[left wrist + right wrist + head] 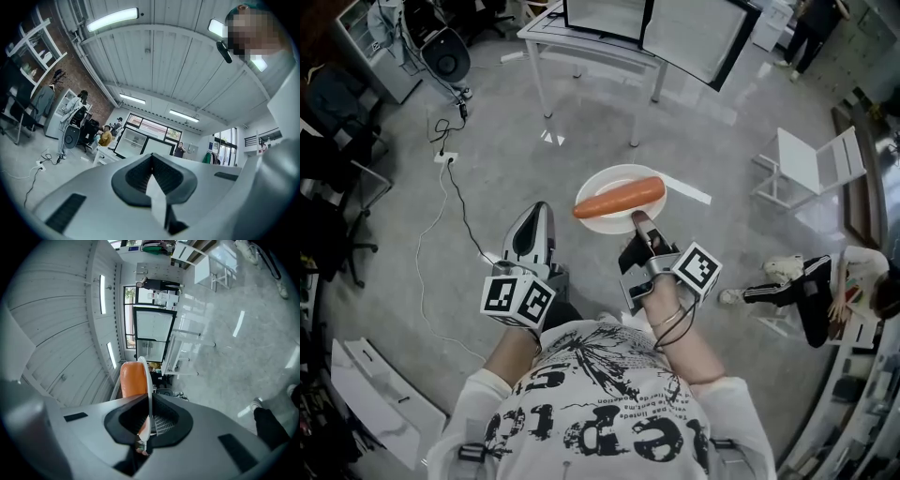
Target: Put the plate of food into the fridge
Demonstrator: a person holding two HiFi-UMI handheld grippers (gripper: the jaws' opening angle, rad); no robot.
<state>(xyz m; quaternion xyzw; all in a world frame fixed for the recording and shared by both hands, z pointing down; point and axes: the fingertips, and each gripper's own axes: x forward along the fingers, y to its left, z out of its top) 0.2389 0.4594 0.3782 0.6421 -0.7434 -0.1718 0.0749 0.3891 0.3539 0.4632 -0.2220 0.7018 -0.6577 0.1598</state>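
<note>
Gripping the round white plate (614, 226) by its near rim with the right gripper (639, 221), in front of the body and above the grey floor (506, 169). In the right gripper view, showing the same plate (149, 390) edge-on, as a thin white line that runs straight between the two dark pads of the right gripper (147, 425), with both pads pressed onto the rim. Holding the left gripper (538, 211) just beside the plate, on its left side, apart from it. In the left gripper view, showing the jaws of this left gripper (152, 161) closed together at the tips, with nothing between them.

Beyond the plate, well apart: a white metal table (581, 47) with dark-framed white panels (694, 33) on it. To the right: a white folding chair (811, 164) and, nearer, a second person's leg (797, 291) in dark trousers with a white shoe. To the left: a thin black cable (455, 202) trailing over the floor to a white socket strip (444, 157). By the right rim of the plate, down on the floor: a flat white strip (689, 190).

On the plate: one long orange carrot (619, 198), laid across the middle and reaching almost from rim to rim, thicker at the right end. In the right gripper view, the carrot (132, 378) on the left of the plate's thin line. Plain white and level in the head view.
</note>
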